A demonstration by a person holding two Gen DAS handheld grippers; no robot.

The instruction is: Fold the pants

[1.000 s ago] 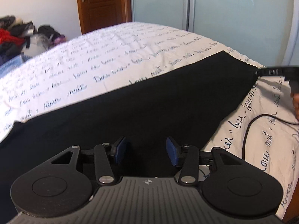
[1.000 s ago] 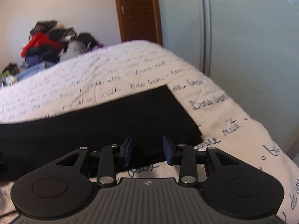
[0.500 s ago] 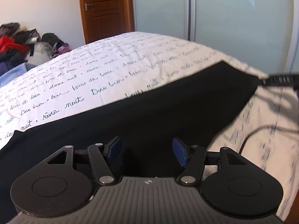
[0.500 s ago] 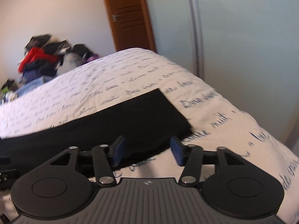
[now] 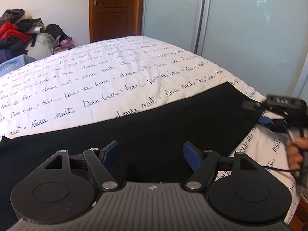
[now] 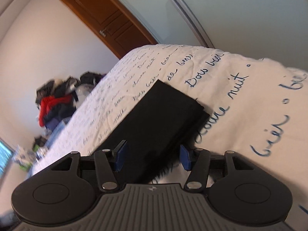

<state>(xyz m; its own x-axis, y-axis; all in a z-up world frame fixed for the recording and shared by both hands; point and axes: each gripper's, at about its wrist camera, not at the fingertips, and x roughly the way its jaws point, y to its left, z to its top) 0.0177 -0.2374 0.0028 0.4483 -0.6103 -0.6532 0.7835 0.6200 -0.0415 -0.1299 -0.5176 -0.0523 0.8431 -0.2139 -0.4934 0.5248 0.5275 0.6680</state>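
Black pants (image 5: pixel 173 125) lie flat in a long folded strip across a white bedspread with blue script (image 5: pixel 115 73). My left gripper (image 5: pixel 151 150) hovers over the middle of the strip. Its jaws are opening, and no cloth is pinched between the blue pads. At the right end of the strip my right gripper (image 5: pixel 265 119) is held by a hand (image 5: pixel 294 150). In the right wrist view the pants (image 6: pixel 163 111) run away from me. My right gripper (image 6: pixel 153 152) is open and rolled to one side, with the strip's near edge between its fingers but not pressed.
A pile of clothes (image 5: pixel 17 32) sits beyond the bed's far left side. Behind the bed are a wooden door (image 5: pixel 113 9) and frosted sliding doors (image 5: pixel 240 28). A black cable (image 5: pixel 277 169) trails over the bedspread (image 6: pixel 240 88) near the right hand.
The left jaws have spread wider and the left gripper has lifted slightly. The right gripper has rolled sharply, sunk towards the end of the pants, and its jaws stand wider than a second ago.
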